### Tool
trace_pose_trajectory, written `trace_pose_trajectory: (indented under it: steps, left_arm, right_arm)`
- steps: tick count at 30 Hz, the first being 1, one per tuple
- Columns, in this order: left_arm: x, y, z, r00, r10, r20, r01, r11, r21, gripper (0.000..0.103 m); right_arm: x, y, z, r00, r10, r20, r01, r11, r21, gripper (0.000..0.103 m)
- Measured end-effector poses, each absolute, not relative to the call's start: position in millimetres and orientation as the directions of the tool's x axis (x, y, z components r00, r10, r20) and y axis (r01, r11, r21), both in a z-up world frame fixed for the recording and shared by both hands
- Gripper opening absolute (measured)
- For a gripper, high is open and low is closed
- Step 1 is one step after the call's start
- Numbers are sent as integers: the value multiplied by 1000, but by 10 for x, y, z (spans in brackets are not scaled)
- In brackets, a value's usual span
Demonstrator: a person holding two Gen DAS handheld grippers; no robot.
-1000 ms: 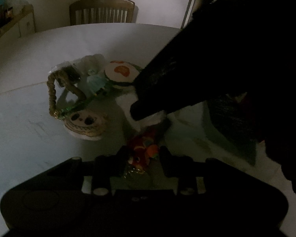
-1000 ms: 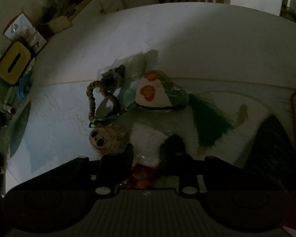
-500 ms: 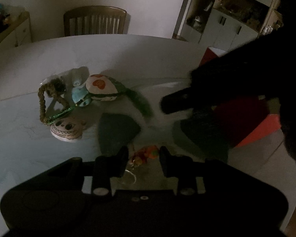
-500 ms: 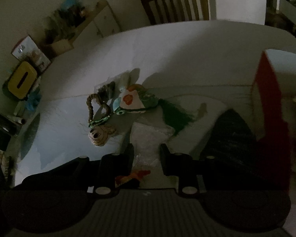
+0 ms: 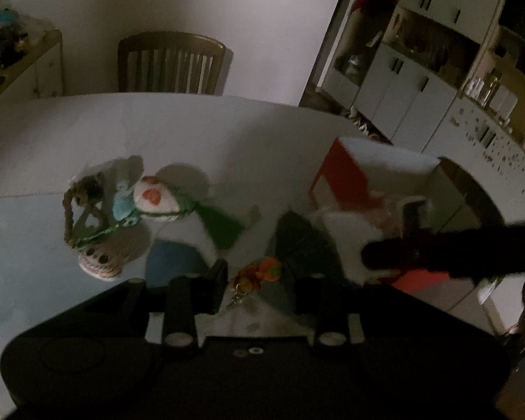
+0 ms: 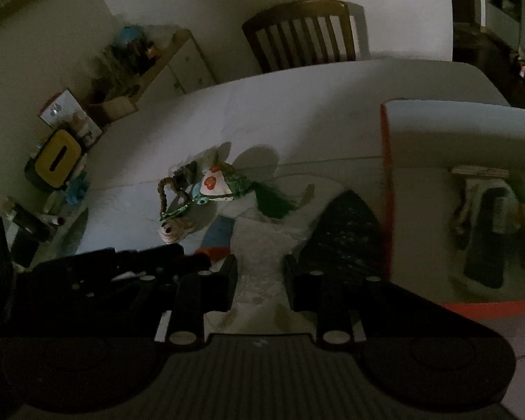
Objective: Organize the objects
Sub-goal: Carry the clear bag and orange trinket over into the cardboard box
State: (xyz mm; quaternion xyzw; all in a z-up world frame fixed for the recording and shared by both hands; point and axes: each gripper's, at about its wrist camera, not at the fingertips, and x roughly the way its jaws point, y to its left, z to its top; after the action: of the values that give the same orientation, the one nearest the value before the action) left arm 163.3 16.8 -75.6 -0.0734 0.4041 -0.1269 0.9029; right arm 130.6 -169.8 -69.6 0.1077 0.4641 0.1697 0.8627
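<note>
My left gripper (image 5: pixel 253 280) is shut on a small orange and red keychain charm (image 5: pixel 260 271), whose ring hangs below it. My right gripper (image 6: pixel 260 273) is shut on a clear crinkly plastic bag (image 6: pixel 262 245) and is raised above the table. Seen from the left wrist, the right gripper (image 5: pixel 371 255) is a dark shape over the near edge of the red box (image 5: pixel 339 178). A pile of trinkets lies on the table: a heart-print pillow charm (image 5: pixel 154 197), a green tassel (image 5: pixel 224 224), a rope loop (image 5: pixel 70 210) and a skull-face charm (image 5: pixel 99 264).
The red box (image 6: pixel 386 192) has a white inside and holds a few dim objects (image 6: pixel 483 210). A dark fan-shaped piece (image 6: pixel 346 231) lies between the pile and the box. A wooden chair (image 5: pixel 171 63) stands behind the white table (image 5: pixel 227 129). Cabinets line the right wall.
Both grippers lifted away from the trinket pile and swung right, each keeping its load. The right gripper now reaches over the red box, which has come into view.
</note>
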Motion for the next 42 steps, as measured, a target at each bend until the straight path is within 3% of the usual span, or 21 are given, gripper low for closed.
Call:
trace_pose_trajectory:
  steps: [19, 42]
  left_arm:
    - [1745, -777, -280, 667, -348, -659, 264, 937, -227, 32]
    - [2391, -1877, -492, 616, -339, -711, 329, 931, -158, 32]
  right_arm:
    - [1039, -2894, -516, 583, 312, -750, -89, 942, 323, 27]
    - [1365, -3940, -824, 596, 170, -785, 54, 966, 251, 27]
